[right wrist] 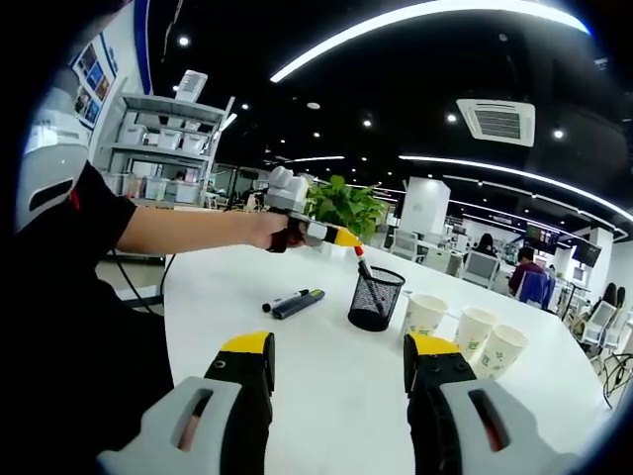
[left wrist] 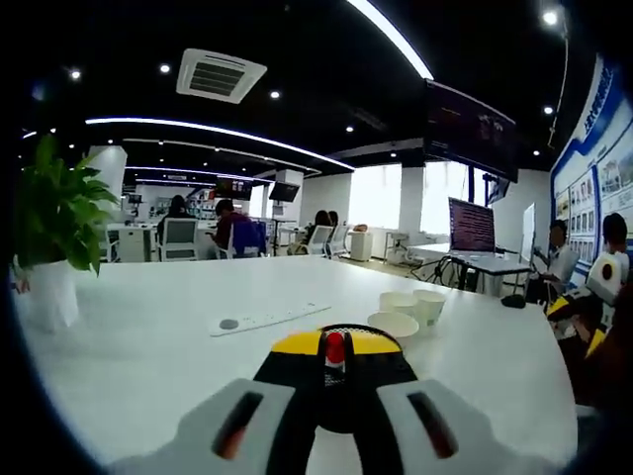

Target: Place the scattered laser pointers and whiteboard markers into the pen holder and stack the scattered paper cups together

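In the left gripper view my left gripper (left wrist: 334, 344) is shut on a red-capped whiteboard marker (left wrist: 335, 353), right above the black mesh pen holder (left wrist: 336, 391). The right gripper view shows that left gripper (right wrist: 318, 235) holding the red marker (right wrist: 364, 269) tip-down over the pen holder (right wrist: 376, 297). A black marker (right wrist: 281, 300) and a dark laser pointer (right wrist: 302, 303) lie on the white table left of the holder. Three paper cups (right wrist: 472, 329) stand apart to its right; they also appear as paper cups (left wrist: 401, 315). My right gripper (right wrist: 341, 361) is open, with nothing between its jaws.
A potted plant (left wrist: 49, 228) stands at the table's left edge and a white power strip (left wrist: 267, 319) lies mid-table. A person's arm (right wrist: 188, 230) reaches in from the left. Office desks, chairs and seated people fill the background.
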